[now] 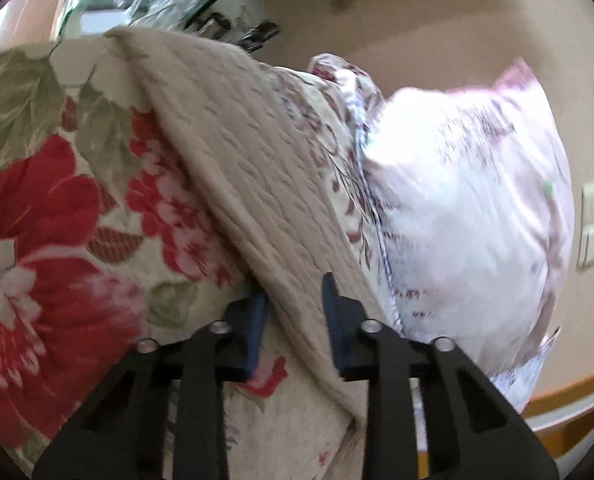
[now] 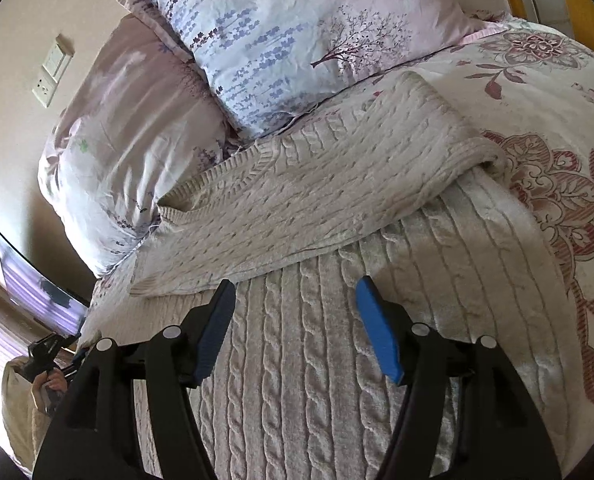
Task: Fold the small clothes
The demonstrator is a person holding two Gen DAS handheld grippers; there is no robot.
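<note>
A cream cable-knit sweater (image 2: 321, 280) lies on the bed, one part folded across its upper body. My right gripper (image 2: 297, 320) is open and empty, hovering just above the sweater's middle. In the left wrist view my left gripper (image 1: 295, 304) has its jaws around a lifted band of the same knit (image 1: 257, 184), which passes between the blue pads (image 1: 337, 312); the picture is blurred. The left gripper also shows far off at the lower left of the right wrist view (image 2: 53, 354), in a hand.
The bedspread is floral (image 2: 557, 200), with big red flowers (image 1: 49, 216) in the left wrist view. Two pale lilac pillows (image 2: 281, 32) (image 2: 129, 140) lie at the head of the bed by a beige wall with switches (image 2: 53, 72). A wooden bed frame (image 2: 577, 4) edges the right.
</note>
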